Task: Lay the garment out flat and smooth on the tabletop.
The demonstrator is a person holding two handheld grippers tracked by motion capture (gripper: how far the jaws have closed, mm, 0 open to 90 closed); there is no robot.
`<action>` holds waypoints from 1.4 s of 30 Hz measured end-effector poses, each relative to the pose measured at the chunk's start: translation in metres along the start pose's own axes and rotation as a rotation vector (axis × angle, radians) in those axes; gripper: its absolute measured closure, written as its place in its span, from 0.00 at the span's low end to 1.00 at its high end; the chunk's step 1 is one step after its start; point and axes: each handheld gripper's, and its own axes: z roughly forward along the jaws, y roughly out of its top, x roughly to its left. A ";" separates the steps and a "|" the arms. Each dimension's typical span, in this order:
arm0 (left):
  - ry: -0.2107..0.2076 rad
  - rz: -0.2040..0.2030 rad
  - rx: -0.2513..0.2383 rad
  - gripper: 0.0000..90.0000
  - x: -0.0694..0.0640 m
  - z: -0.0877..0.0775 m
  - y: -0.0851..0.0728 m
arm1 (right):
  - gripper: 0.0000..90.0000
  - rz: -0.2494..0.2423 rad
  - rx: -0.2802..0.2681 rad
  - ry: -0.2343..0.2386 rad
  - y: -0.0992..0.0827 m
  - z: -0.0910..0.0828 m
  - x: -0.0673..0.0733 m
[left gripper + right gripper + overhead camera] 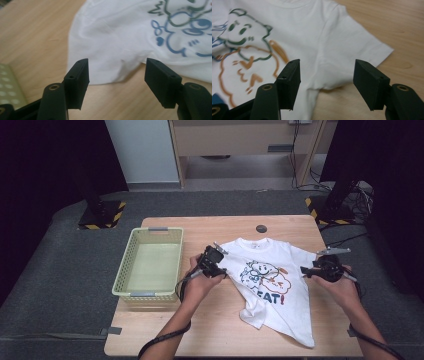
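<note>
A white T-shirt [272, 280] with a cartoon print lies crumpled on the wooden counter [165, 335], right of centre in the high view, its lower hem trailing toward the lower right. The left gripper [220, 267] sits at the shirt's left sleeve, the right gripper [306, 271] at its right sleeve.

In the left gripper view the jaws stand partly open, with the sleeve edge [110, 67] lying on the counter beyond and between them; nothing is pinched.

In the right gripper view the jaws are likewise parted about halfway, over the armpit [329, 75] of the other sleeve, the cloth loose and not clamped.

A pale green basket [150, 265] stands on the counter at centre left, just beside the left hand [197, 282].
</note>
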 end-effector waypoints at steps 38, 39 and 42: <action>-0.109 0.045 -0.167 0.40 -0.118 -0.048 -0.071 | 0.53 -0.232 0.123 0.100 -0.098 -0.079 0.116; -0.117 0.046 -0.171 0.40 -0.120 -0.047 -0.071 | 0.56 -0.231 0.124 0.102 -0.098 -0.079 0.116; -0.129 0.069 -0.176 0.41 -0.127 -0.046 -0.069 | 0.64 -0.241 0.114 0.094 -0.098 -0.080 0.115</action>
